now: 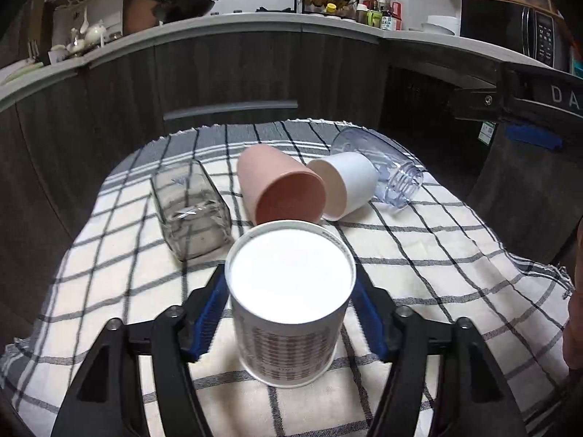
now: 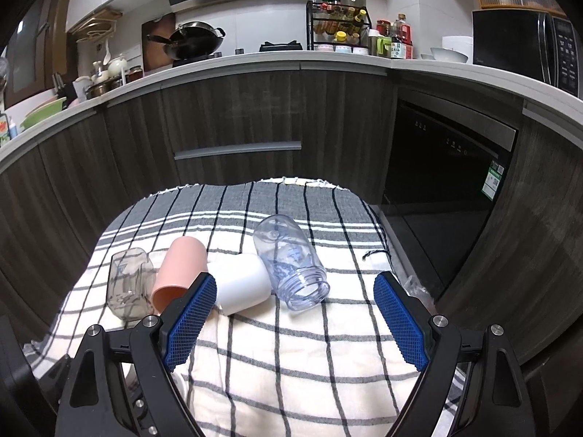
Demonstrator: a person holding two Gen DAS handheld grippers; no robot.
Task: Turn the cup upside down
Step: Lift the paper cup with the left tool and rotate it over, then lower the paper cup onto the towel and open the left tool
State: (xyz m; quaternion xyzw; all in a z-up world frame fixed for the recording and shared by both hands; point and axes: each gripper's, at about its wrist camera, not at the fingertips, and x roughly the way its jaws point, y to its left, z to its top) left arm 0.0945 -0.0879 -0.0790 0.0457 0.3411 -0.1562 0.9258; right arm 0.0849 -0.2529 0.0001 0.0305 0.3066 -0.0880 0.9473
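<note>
Nearest my left lens stands the paper cup (image 1: 289,306), base up and mouth down on the checked cloth (image 1: 419,255), close to the table's near edge. My left gripper (image 1: 289,313) brackets it: the blue pads (image 1: 209,309) sit on either side of its wall, but I cannot tell whether they press it or merely stand just beside it.

Behind the cup, toward the middle of the table, four other vessels lie on their sides in a row. A clear square glass (image 1: 191,207) lies toward the left edge. Next to it a pink cup (image 1: 280,189) points its mouth at me, its rim just behind the paper cup's base. A white cup (image 1: 346,185) touches the pink one on its right, and a clear plastic jar (image 1: 382,171) rests against the white cup, nearest the right edge, its threaded mouth facing the near right.

My right gripper (image 2: 295,317) hangs over the near right part of the table with jaws spread wide and nothing between them. Its left pad (image 2: 189,324) hides part of the pink cup's (image 2: 178,273) mouth and the white cup's (image 2: 240,284) near side. From here the jar (image 2: 291,266) lies ahead, between my fingers, and the glass (image 2: 127,284) is off to the left.

Beyond the table's far edge run dark cabinets (image 2: 237,109) under a counter (image 2: 255,56) crowded with a wok (image 2: 195,42) and bottles (image 2: 364,32).
</note>
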